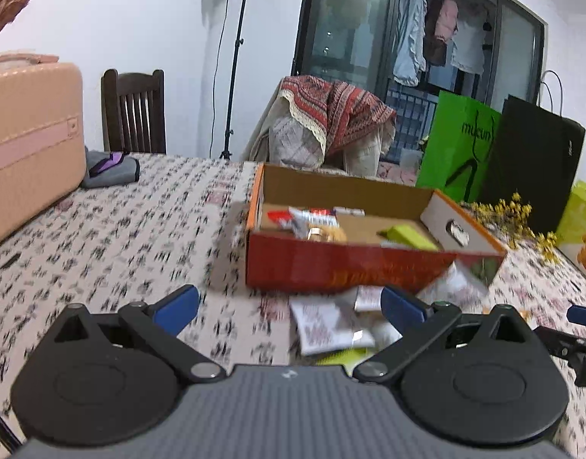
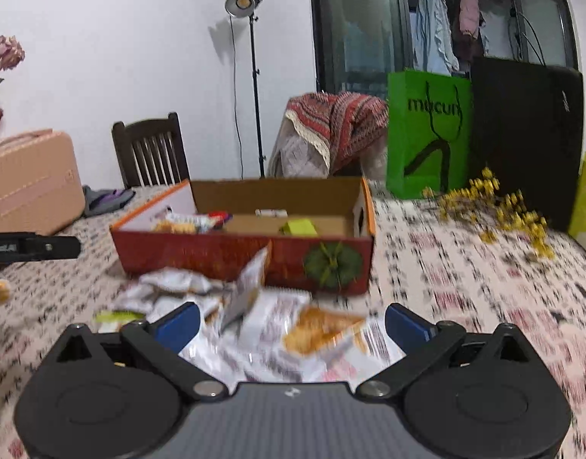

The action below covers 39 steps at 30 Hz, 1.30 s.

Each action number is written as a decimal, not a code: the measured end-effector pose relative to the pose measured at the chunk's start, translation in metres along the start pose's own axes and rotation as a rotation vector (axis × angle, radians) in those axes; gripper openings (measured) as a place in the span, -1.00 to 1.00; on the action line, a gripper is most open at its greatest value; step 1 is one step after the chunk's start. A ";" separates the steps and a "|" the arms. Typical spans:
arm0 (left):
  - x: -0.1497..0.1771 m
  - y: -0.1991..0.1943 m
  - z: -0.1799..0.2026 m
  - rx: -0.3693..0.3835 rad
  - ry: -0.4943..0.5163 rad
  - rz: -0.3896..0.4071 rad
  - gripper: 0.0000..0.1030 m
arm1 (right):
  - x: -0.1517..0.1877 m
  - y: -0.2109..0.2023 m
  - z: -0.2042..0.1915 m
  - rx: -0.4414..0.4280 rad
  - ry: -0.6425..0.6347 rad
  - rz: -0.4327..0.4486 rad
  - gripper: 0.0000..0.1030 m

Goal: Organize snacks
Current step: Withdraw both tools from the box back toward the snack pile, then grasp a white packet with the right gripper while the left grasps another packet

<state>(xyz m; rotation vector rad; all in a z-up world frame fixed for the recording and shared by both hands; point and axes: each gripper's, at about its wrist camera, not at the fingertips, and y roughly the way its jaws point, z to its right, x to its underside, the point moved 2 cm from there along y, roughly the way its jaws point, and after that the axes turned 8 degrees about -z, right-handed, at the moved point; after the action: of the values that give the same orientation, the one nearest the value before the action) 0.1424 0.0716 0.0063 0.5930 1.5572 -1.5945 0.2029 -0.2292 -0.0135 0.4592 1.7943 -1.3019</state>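
A red cardboard box (image 1: 346, 266) (image 2: 216, 254) stands open on the patterned table, holding several snack packets (image 1: 312, 222) and a green one (image 1: 411, 237) (image 2: 298, 227). Loose white and orange snack packets (image 2: 289, 325) (image 1: 331, 325) lie in a heap on the cloth in front of the box. My left gripper (image 1: 291, 306) is open, low over the table, left of the heap. My right gripper (image 2: 291, 325) is open directly over the heap, nothing between its fingers. The right gripper's tip (image 1: 583, 315) shows at the right edge of the left wrist view.
A pink suitcase (image 1: 28, 141) sits at the table's left. A green bag (image 2: 426, 134) and a black bag (image 2: 530, 134) stand behind dried yellow flowers (image 2: 499, 206) at the right. A dark chair (image 2: 151, 151), a draped chair (image 2: 331, 134) and a lamp stand (image 2: 254, 88) are beyond the table.
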 end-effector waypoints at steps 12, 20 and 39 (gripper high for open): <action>0.024 -0.011 -0.014 0.013 -0.001 -0.010 1.00 | 0.025 0.003 0.002 0.010 0.001 -0.082 1.00; 0.028 -0.007 -0.015 0.013 -0.007 -0.017 1.00 | 0.004 0.035 -0.005 0.121 -0.016 -0.126 0.96; 0.034 -0.008 -0.013 0.010 -0.019 -0.035 1.00 | 0.008 0.032 -0.036 0.133 -0.151 -0.037 -0.64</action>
<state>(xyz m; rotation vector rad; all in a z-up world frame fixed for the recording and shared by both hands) 0.1145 0.0758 -0.0179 0.5567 1.5546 -1.6305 0.2057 -0.1860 -0.0355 0.3905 1.6050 -1.4486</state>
